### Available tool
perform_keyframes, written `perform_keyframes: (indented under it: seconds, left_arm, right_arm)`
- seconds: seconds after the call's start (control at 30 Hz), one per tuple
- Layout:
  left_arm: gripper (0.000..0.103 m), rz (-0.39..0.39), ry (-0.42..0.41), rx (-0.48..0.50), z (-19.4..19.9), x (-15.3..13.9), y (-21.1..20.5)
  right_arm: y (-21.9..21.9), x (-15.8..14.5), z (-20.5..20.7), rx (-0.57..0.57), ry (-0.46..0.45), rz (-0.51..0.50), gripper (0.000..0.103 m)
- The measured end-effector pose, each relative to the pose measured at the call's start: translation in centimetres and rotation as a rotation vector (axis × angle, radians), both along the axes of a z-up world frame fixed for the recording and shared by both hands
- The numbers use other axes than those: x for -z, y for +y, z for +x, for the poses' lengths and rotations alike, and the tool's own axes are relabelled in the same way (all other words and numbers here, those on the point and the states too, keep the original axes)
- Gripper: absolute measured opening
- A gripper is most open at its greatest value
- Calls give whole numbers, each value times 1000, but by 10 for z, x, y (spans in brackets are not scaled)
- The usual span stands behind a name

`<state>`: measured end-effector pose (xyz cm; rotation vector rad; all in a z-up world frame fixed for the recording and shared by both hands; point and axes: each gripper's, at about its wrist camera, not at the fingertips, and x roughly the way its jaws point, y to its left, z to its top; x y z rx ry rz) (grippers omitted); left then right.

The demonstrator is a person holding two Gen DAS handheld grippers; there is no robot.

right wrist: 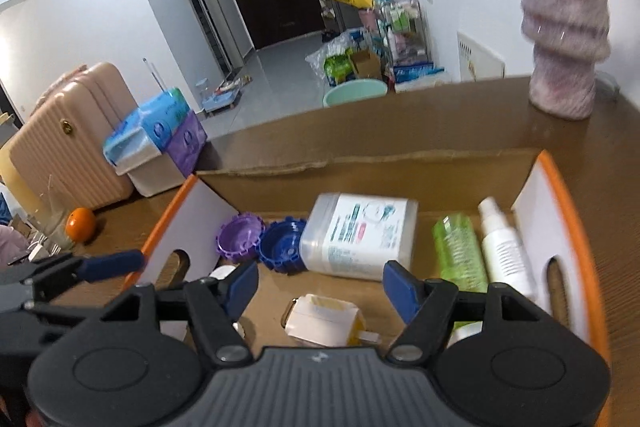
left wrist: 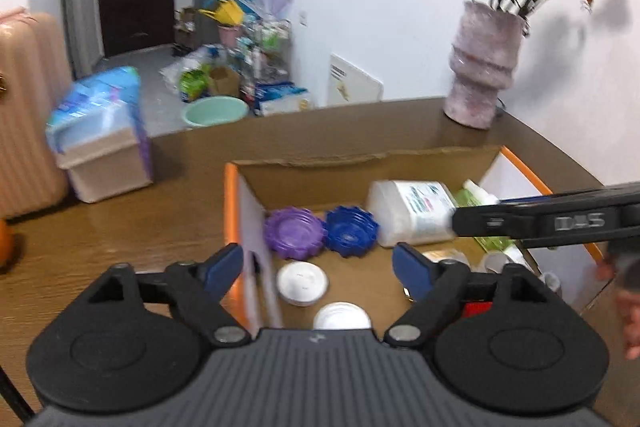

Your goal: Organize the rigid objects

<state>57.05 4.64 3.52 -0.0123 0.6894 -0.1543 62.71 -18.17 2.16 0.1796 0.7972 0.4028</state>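
An open cardboard box with orange edges [left wrist: 231,195] [right wrist: 568,195] stands on the brown table. Inside lie a purple ridged lid [left wrist: 294,231] [right wrist: 239,235], a blue ridged lid [left wrist: 350,230] [right wrist: 282,243], a large white labelled container on its side [left wrist: 412,211] [right wrist: 360,235], a green bottle [right wrist: 458,251], a white spray bottle [right wrist: 504,251], two white round lids [left wrist: 302,283] and a small cream container [right wrist: 324,321]. My left gripper [left wrist: 318,269] is open and empty over the box's left part. My right gripper [right wrist: 320,287] is open and empty above the box's middle; it also shows in the left wrist view [left wrist: 456,221].
A pink ribbed vase with dried flowers [left wrist: 482,67] [right wrist: 564,39] stands at the table's back right. An orange [right wrist: 80,225] and a glass sit on the table at left. A bin with tissue packs [left wrist: 100,135] and a pink suitcase [right wrist: 68,139] stand beyond the table.
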Motion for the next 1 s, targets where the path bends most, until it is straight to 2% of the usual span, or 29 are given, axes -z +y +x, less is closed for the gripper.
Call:
perform_keyframes:
  seconds: [0.07,0.1,0.2,0.3,0.37,0.47,0.63,0.67,0.73,0.83,1.0]
  left_arm:
    - [101,-2,-29,-28,-10,-11,4]
    - [103,5,-50,-34,-15,-16,4]
    - [103,46,-91,-54,-31,-32,2]
    - [103,33,-144,-65,-52,-48,1]
    - [103,27,-208,-74,-68,-57,-2]
    - [103,42,-303,-94,-96,-64,-5]
    - [103,59,-405,-86,-135,-59,-20]
    - [103,60,-423,-85,-142,-56,-22]
    - [103,63,-448,-75,-153,-48,-26]
    - [103,78,-485,-59,-170,-36,-34]
    - [103,20,-519,-47,-199,-22,-34]
  right_arm:
    - [-8,-11,-10,4,-7,4,73]
    - [-10,-16,-15,7,-15,-5,73]
    - [-23,-31,-31,26,-38,-44,73]
    - [-36,-44,-50,52,-67,-63,74]
    - [-41,-52,-64,69,-106,-90,78]
    - [-52,-60,-95,87,-211,-91,88]
    - [-59,-49,-140,111,-327,-123,90]
    - [-60,-45,-148,122,-350,-123,92]
    - [-64,-37,-162,158,-406,-117,102]
    - [-71,-26,-183,190,-493,-126,103]
    - [-79,-13,-212,220,-608,-137,103]
